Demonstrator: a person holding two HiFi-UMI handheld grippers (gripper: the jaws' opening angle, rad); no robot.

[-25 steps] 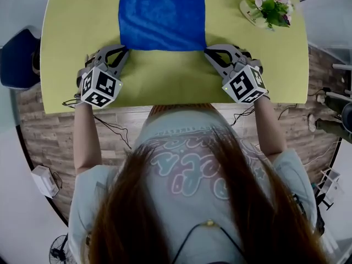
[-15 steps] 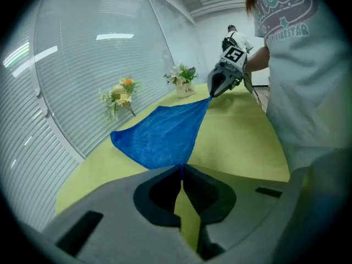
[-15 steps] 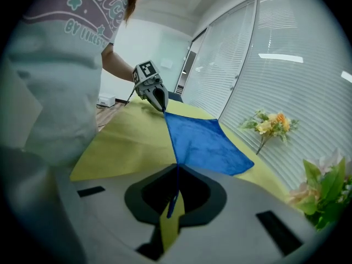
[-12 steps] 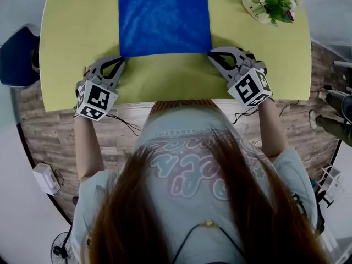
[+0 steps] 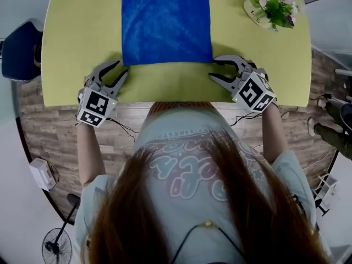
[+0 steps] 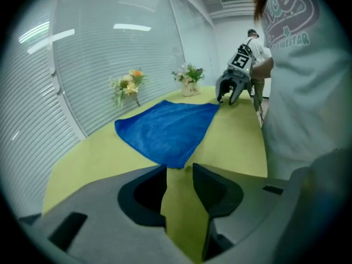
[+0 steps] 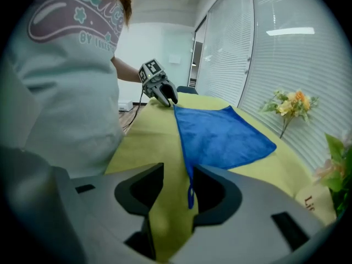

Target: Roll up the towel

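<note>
Start of task: blue towel (image 5: 166, 23) flat and unrolled at the middle of the yellow-green desk (image 5: 77, 37), near hem toward the person, no turn of roll made yet.

Left gripper (image 5: 121, 69) at the towel's near left corner. Fingers (image 6: 143, 197) partly apart, just been opening. Only bare desk between them, corner just beyond the tips. Holding nothing.

Right gripper (image 5: 213, 69) at the near right corner. Fingers (image 7: 220, 194) also partly apart, just been opening. Small hanging loop (image 7: 191, 194) of the towel between them, not pinched. Holding nothing.

Risks, judged from here:
- Closing short on the left: a pinch of desk only, corner left behind, probably a skewed start to the roll.
- Closing on the loop alone at the right: a thin tab lifted instead of the hem, with a sagging edge and a loose or tapered roll to follow.
- Uneven travel of the two hands toward the far side: sideways drift of the roll, possibly toward the flower pot (image 5: 269, 4) at far right.
- Hard pressure of the tips on the desk: whole towel pushed away rather than its hem turned over.
</note>
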